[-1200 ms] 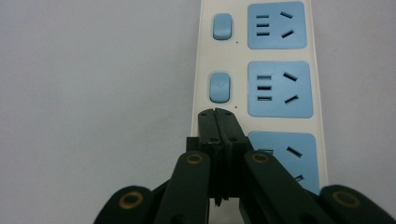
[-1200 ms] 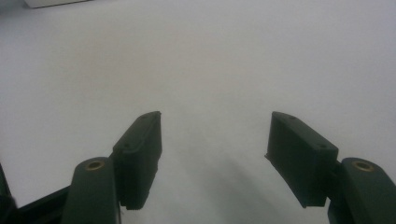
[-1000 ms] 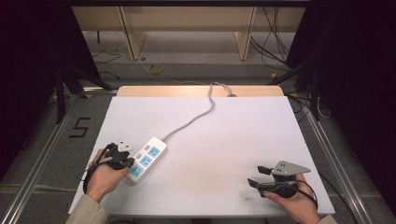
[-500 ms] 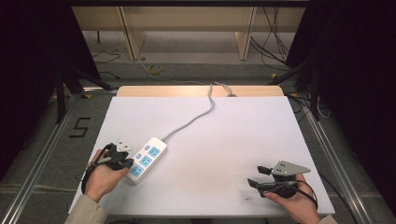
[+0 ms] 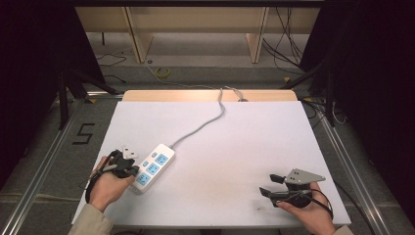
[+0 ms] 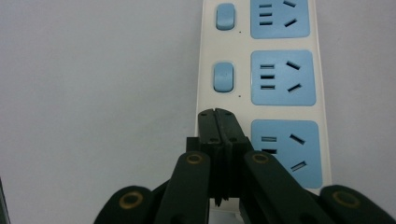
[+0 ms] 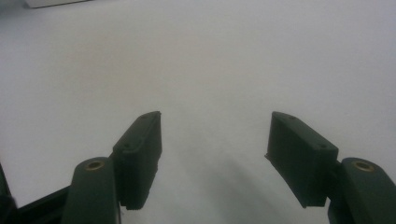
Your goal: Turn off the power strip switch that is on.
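Showing one power strip (image 6: 261, 93), three sockets, two grippers.

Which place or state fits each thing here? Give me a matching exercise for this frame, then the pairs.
Things:
1. left gripper
2. right gripper
3. power strip
4. grey cable

States:
A. jaws wide apart over bare table
B. runs from the strip to the table's far edge
C. jaws closed together, tips over the strip's near end
D. white with blue sockets, lying flat

Pairs: 1-C, 2-A, 3-D, 4-B
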